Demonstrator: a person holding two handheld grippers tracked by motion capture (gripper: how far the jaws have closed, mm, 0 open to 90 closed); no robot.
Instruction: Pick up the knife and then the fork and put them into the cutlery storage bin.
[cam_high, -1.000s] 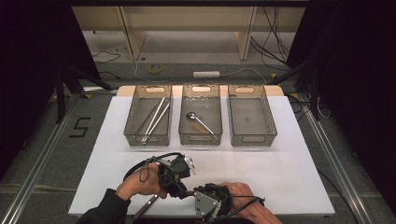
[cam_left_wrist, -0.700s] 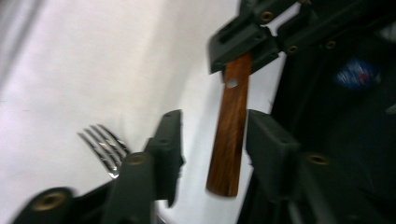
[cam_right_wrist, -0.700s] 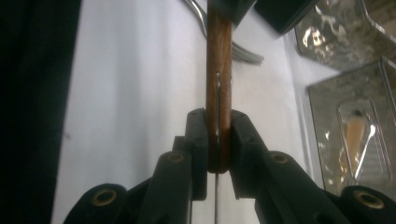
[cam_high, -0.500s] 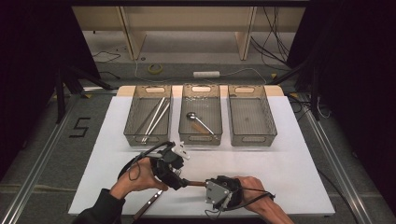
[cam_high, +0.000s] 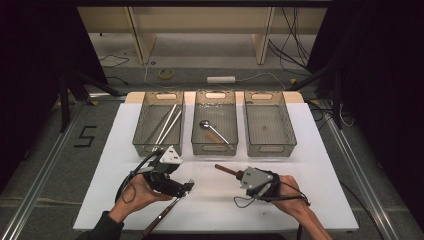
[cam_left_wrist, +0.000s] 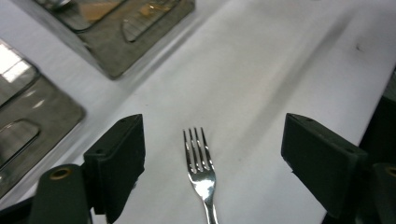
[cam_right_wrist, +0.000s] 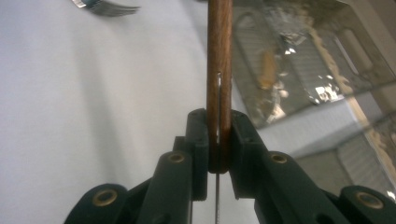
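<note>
Right gripper (cam_right_wrist: 218, 140): jaws clamped on a slim brown wooden handle (cam_right_wrist: 219, 60), thin metal strip visible in its slot; it juts toward the middle bin (cam_high: 215, 145). Left gripper (cam_left_wrist: 212, 163): jaws spread wide, either side of a shiny four-tined steel fork (cam_left_wrist: 200, 168) lying flat on the matte white tabletop (cam_high: 310, 150). Three clear rectangular plastic bins sit in a row; middle one holds a metal spoon (cam_high: 206, 125)

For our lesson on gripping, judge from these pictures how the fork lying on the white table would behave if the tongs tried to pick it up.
The fork looks like polished metal, so it is probably stiff and may slip between the pads. It lies flat on the table, likely hard to get under. Its wooden handle should give a better hold. It seems unlikely to roll.
</note>
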